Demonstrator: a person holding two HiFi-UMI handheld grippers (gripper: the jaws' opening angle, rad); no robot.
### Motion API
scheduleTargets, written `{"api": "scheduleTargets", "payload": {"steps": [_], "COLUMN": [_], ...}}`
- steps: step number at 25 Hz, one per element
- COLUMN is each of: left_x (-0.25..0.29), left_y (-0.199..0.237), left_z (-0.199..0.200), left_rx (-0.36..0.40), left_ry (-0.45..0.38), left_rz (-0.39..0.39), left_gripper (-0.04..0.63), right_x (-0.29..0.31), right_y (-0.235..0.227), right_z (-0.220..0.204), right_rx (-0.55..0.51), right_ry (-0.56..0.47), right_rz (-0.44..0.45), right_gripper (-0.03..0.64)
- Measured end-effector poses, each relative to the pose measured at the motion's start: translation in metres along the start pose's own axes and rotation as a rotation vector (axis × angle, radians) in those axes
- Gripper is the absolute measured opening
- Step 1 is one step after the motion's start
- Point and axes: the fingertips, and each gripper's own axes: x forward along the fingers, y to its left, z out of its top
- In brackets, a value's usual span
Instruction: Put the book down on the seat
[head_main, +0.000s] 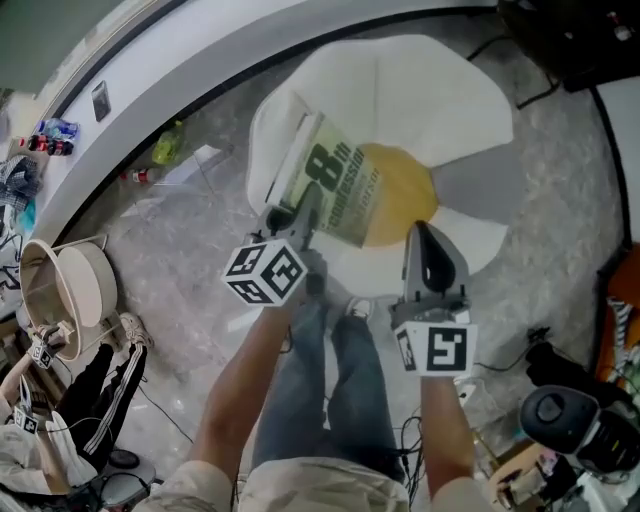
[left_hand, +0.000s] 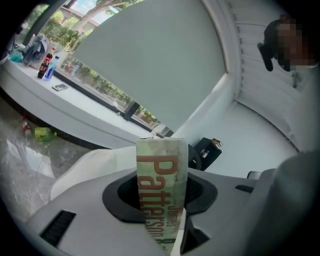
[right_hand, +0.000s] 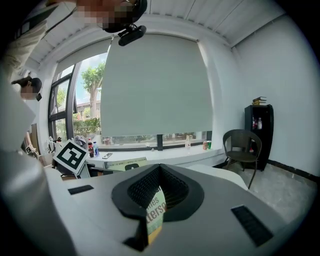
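**Desk:** What does the book look like on your screens?

**Operator:** I see a thick book (head_main: 335, 185) with a pale green, mottled cover. A big dark "8" and the word "confession" run across the front. The spine reads "James Patterson" in brown letters, and white page edges show along one long side.

**Desk:** What has hold of it?

**Operator:** My left gripper (left_hand: 161, 192) has its jaws spread fairly wide and clamped across the spine. The spine stands upright between the pads and rises ahead of them. My right gripper (right_hand: 157, 196) has its jaws almost together on a thin printed edge. That edge is the same green with the same brown lettering and is yellow at the foot, so I take it for the book's lower edge. From the right gripper, the rest of the book lies off to the left, beside the left gripper's marker cube (right_hand: 70, 156).

**Desk:** Where is it?

**Operator:** It hangs ahead of both grippers, over a white armchair (head_main: 430, 90). A yellow patch (head_main: 405, 190) lies just past the right gripper's tip; I cannot tell whether it is cushion or cover. I also cannot tell whether the book touches the armchair.

**Desk:** Count for me.

**Operator:** One book, two grippers with one marker cube each, and one white armchair. Far ahead of the right gripper are one dark chair (right_hand: 242, 150) and one black cabinet (right_hand: 260, 132). To the left gripper's left are two bottles (left_hand: 44, 64) on the window ledge (left_hand: 90, 95) and one green bottle (left_hand: 42, 133) on the floor (left_hand: 20, 155).
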Motion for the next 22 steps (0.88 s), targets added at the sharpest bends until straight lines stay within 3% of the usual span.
{"api": "scheduleTargets", "payload": {"steps": [13, 19, 22], "left_x": [0.095, 0.131, 0.143], "left_y": [0.146, 0.181, 0.2], "left_z": [-0.108, -0.137, -0.15], "left_rx": [-0.196, -0.26, -0.286], "left_ry": [0.033, 0.033, 0.028], "left_rz": [0.03, 0.008, 0.038], "left_gripper": [0.164, 0.164, 0.164], "right_x": [0.063, 0.079, 0.084], "right_y": [0.016, 0.019, 0.017], "right_z": [-0.133, -0.166, -0.181], "right_rx": [0.063, 0.102, 0.107], "right_ry": [0.115, 0.13, 0.144], "right_rz": [0.005, -0.005, -0.009], "right_gripper": [-0.002, -0.002, -0.002]}}
